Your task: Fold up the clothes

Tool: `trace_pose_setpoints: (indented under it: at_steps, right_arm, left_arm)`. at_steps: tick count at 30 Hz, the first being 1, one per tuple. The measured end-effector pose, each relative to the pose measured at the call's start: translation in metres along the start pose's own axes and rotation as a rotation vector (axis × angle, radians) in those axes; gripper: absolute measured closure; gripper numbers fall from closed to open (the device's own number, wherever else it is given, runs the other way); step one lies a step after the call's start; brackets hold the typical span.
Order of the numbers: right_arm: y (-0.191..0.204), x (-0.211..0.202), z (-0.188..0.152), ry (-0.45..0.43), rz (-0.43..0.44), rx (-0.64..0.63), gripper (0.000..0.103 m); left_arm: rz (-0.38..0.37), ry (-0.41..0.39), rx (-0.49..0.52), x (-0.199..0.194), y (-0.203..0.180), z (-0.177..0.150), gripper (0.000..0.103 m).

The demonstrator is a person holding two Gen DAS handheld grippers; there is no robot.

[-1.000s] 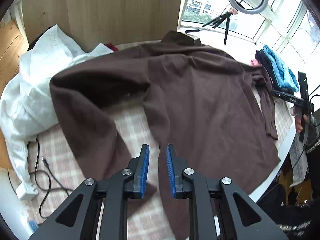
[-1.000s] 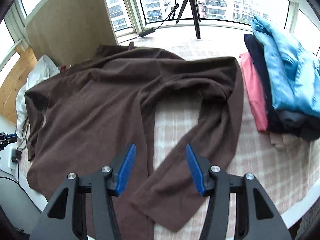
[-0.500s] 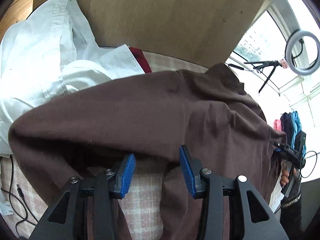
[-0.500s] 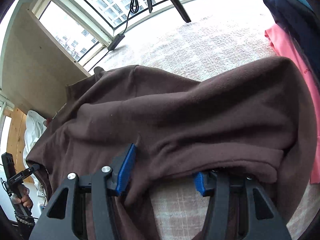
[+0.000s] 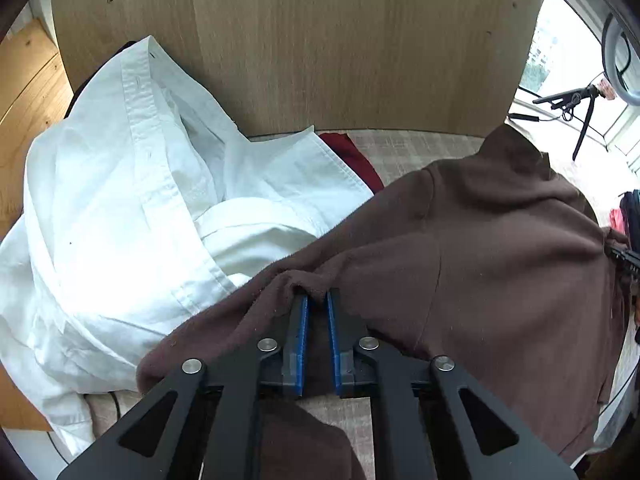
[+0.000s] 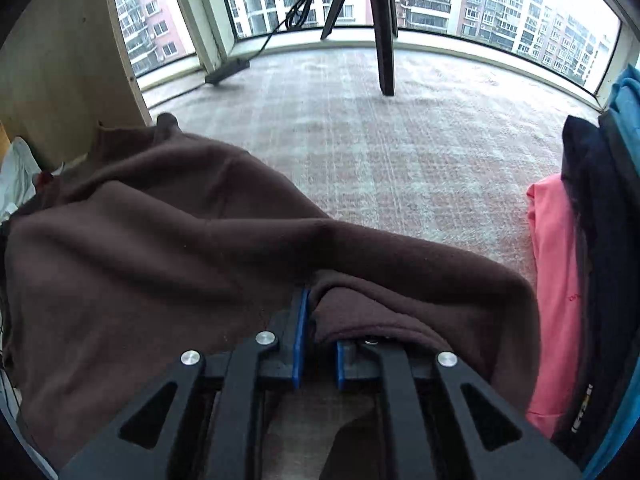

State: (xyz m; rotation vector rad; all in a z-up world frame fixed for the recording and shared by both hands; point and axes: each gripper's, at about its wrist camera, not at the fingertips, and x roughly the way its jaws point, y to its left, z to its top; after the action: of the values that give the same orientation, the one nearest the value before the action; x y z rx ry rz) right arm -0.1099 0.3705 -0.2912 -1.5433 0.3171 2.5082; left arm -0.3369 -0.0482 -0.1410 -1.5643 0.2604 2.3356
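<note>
A brown long-sleeved top (image 5: 500,248) lies spread on the checked cover. In the left wrist view my left gripper (image 5: 317,298) is closing, and its blue pads pinch a raised fold at the top's shoulder edge beside the white shirt (image 5: 120,200). In the right wrist view the same brown top (image 6: 140,248) drapes over the right finger of my right gripper (image 6: 320,304). That gripper is also closing, with a thick fold of the fabric squeezed between its pads. Its right fingertip is hidden under the cloth.
A crumpled white shirt and a dark red garment (image 5: 356,156) lie against the wooden board (image 5: 320,40). Folded pink (image 6: 556,280), navy (image 6: 596,208) and blue (image 6: 628,104) clothes are stacked at the right. A tripod leg (image 6: 384,40) stands by the window.
Both grippers moved forward and down from the lower part of the top to its shoulders. Their jaws went from open to closed on folds of the brown fabric.
</note>
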Motion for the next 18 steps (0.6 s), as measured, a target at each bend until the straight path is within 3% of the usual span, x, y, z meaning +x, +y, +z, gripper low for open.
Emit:
trace_pose_setpoints:
  at_steps: [2,6,7,9,10,12,15,18]
  right_arm:
    - [-0.002,-0.014,-0.003,0.0,0.011,-0.015,0.08]
    - [0.001,-0.063,-0.026,-0.028,0.014,-0.071,0.074]
    - [0.005,-0.076,-0.036,-0.036,0.03,-0.091,0.073]
    - [0.016,-0.091,-0.063,-0.035,0.066,-0.149,0.06]
    - [0.021,-0.093,-0.077,-0.022,0.057,-0.172,0.055]
    - [0.029,-0.089,-0.107,0.018,0.026,-0.196,0.055]
    - [0.033,-0.079,-0.143,0.057,0.076,-0.16,0.055]
    - [0.042,-0.068,-0.153,0.052,0.151,-0.093,0.056]
  left_arm:
    - [0.011,0.006,0.039,-0.018,-0.002,-0.011,0.082]
    - [-0.01,-0.017,0.083,-0.073,-0.006,-0.053,0.081]
    - [-0.026,-0.024,0.099,-0.082,-0.01,-0.068,0.076]
    - [-0.058,-0.037,0.13,-0.102,-0.02,-0.098,0.062]
    - [-0.076,-0.03,0.133,-0.105,-0.023,-0.112,0.06]
    - [-0.111,0.003,0.124,-0.098,-0.03,-0.134,0.06]
    - [-0.17,0.037,0.104,-0.079,-0.042,-0.153,0.062]
    - [-0.22,0.072,0.09,-0.053,-0.055,-0.163,0.062]
